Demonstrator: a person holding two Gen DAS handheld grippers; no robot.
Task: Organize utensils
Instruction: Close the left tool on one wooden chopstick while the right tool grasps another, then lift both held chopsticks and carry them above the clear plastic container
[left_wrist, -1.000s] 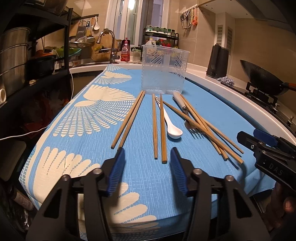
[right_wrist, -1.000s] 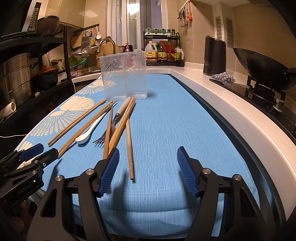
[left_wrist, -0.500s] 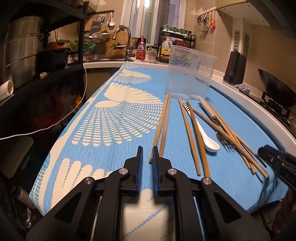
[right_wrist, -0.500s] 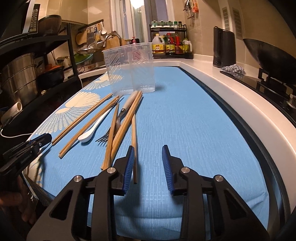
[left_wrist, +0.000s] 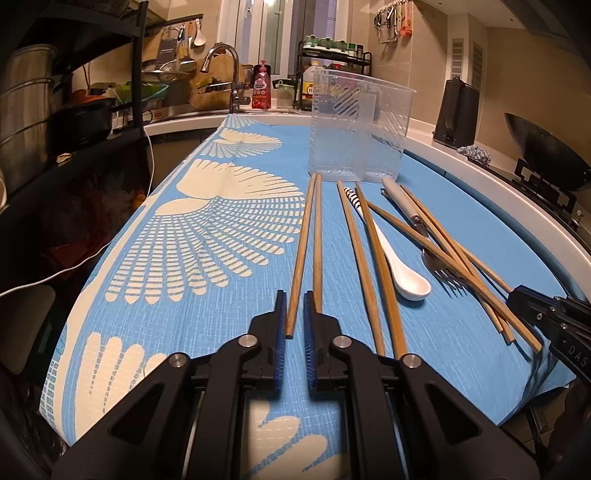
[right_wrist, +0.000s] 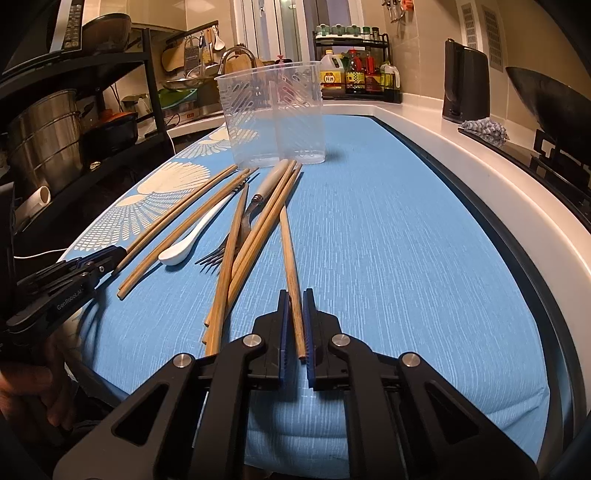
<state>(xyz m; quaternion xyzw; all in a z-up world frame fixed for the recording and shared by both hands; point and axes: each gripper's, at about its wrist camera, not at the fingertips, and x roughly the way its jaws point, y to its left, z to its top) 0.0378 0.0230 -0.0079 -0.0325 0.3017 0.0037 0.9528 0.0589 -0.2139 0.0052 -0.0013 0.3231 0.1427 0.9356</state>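
Right wrist: right gripper (right_wrist: 294, 328) pinches a chopstick (right_wrist: 290, 251); left gripper (left_wrist: 294, 325) seemingly pinches another (left_wrist: 303, 251).

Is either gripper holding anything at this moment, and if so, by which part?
Both jaws have just been closing. The left gripper pinches one chopstick at its near end; the right gripper pinches another chopstick near its near end.
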